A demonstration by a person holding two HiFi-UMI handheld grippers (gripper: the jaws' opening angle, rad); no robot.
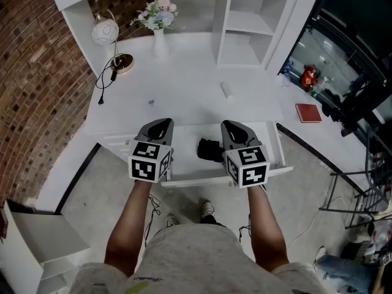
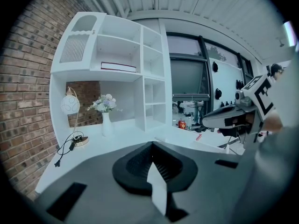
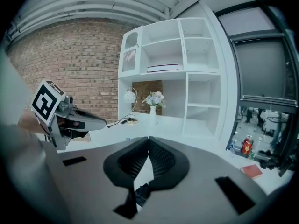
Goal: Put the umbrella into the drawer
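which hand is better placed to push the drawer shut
Probably right: the right gripper hangs over the middle of the open drawer, beside the umbrella, while the left gripper sits at its left edge.
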